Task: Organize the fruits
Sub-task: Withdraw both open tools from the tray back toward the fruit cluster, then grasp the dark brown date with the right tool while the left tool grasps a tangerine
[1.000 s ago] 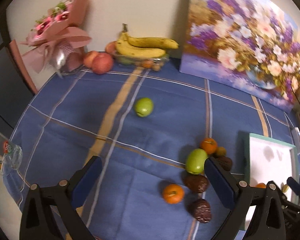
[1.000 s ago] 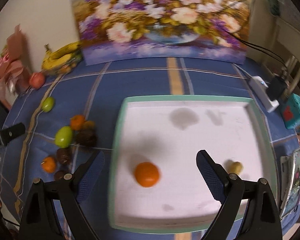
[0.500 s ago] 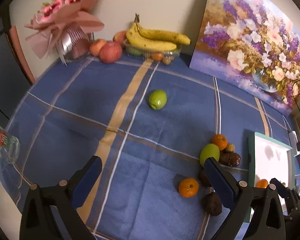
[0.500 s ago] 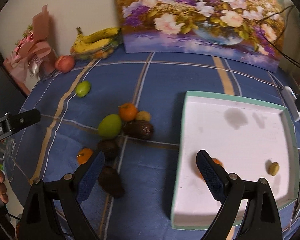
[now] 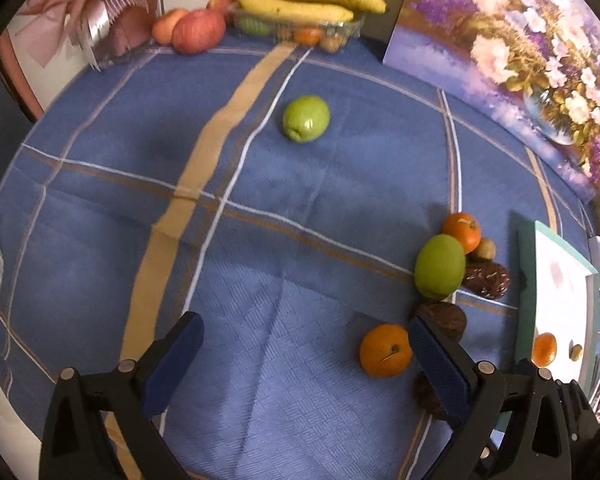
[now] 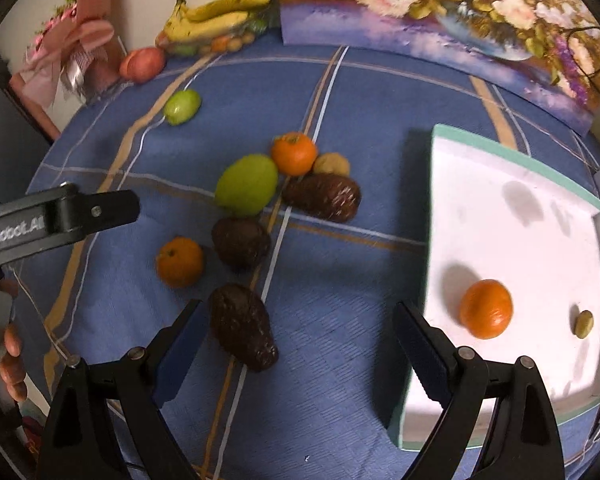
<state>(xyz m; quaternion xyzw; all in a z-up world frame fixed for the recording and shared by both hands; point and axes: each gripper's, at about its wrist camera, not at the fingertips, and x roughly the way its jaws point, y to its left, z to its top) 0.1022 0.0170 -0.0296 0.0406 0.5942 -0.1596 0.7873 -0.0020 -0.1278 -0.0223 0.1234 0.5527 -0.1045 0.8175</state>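
Right gripper [image 6: 296, 348]: jaws wide, nothing clamped. A dark brown avocado [image 6: 242, 328] lies on the blue plaid tablecloth [image 6: 340, 400] just inside the left finger [image 6: 178, 354], touching or nearly touching its tip; cannot tell which. The right finger [image 6: 418, 350] sits at the near edge of the white tray with a teal rim [image 6: 416, 360]. Inside the tray, beyond that finger: one orange [image 6: 486, 308] and a small olive-coloured fruit [image 6: 583, 323], well apart.

Ahead of the right gripper's fingers, a loose cluster: a second avocado [image 6: 241, 242], a tangerine [image 6: 179, 262] to its left, a large green fruit [image 6: 246, 185], another tangerine [image 6: 294, 153], a small tan fruit [image 6: 331, 164] and a third dark avocado [image 6: 322, 196].

Left gripper [image 5: 302, 356]: jaws wide, empty, over bare cloth. The near tangerine [image 5: 385, 350] lies just inside its right finger [image 5: 440, 364], close to the pad, and dark fruit shows behind that finger. The left gripper's arm also pokes into the right wrist view from the left, with a hand [image 6: 10, 356] on its grip.

Farther out: a lone green apple [image 5: 306, 119] mid-cloth. At the far edge: bananas [image 5: 308, 0] on a clear container, red apples [image 5: 196, 31], a pink bouquet [image 5: 100, 12] and a floral painting [image 5: 520, 52] leaning on the wall.
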